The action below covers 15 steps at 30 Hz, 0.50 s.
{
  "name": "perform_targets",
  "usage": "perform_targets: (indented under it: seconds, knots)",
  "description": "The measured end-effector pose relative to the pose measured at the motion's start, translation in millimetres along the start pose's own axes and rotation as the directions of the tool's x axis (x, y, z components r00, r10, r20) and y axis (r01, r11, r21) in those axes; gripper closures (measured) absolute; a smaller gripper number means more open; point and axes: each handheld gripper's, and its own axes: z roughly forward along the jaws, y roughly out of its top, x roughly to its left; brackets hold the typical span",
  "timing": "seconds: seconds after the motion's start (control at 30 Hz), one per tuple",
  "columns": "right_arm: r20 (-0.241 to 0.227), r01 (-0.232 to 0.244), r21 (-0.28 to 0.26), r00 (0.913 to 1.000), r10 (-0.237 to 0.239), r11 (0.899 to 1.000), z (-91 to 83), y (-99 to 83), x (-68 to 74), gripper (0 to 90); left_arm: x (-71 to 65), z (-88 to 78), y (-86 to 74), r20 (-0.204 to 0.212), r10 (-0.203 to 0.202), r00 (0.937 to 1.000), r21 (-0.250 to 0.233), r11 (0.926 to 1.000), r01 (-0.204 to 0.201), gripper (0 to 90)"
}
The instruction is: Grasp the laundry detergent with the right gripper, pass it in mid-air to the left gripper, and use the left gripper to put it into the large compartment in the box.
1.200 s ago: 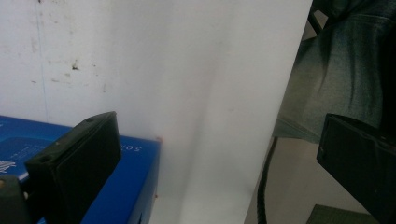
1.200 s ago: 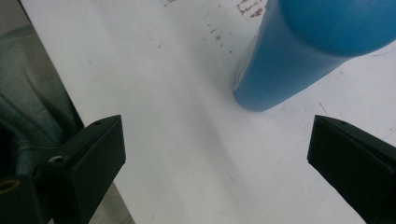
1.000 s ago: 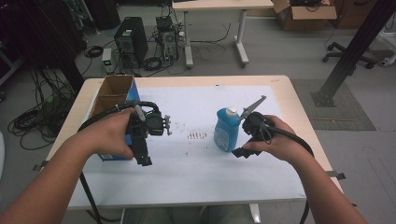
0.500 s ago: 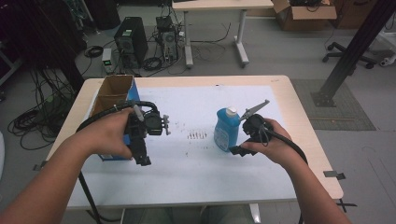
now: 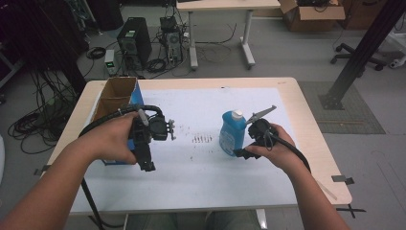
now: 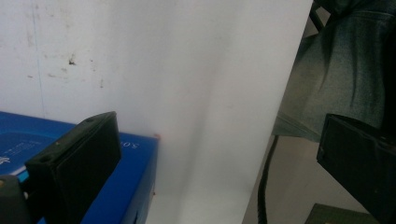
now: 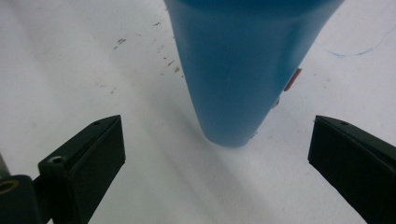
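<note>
R gripper [image 7: 217, 163] jaws wide, aimed at the blue bottle [image 5: 231, 132], which stands upright on the white sheet [image 5: 201, 172] right of centre, just ahead of the jaws, not gripped. L gripper [image 6: 210, 168] jaws also wide, nothing between them, held over the sheet's near-left part beside the blue box [image 5: 118, 103].

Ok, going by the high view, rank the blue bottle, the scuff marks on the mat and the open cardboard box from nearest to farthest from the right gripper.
1. Blue bottle: upright just left of the right gripper, whose open jaws face its base.
2. Scuff marks: mid-mat, just beyond the bottle.
3. Open cardboard box: far left edge of the table, behind the left gripper.
</note>
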Motion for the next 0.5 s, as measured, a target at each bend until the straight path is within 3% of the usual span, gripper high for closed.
perform_targets:
  seconds: [0.5]
  knots:
    - [0.036, -0.026, -0.063, 0.9989, 0.029, 0.998, 18.9, -2.5, -1.6, 3.2, -1.3, 4.4, -2.6, 0.007, 0.001, 1.0000, 0.000, 1.0000, -0.001, 0.4]
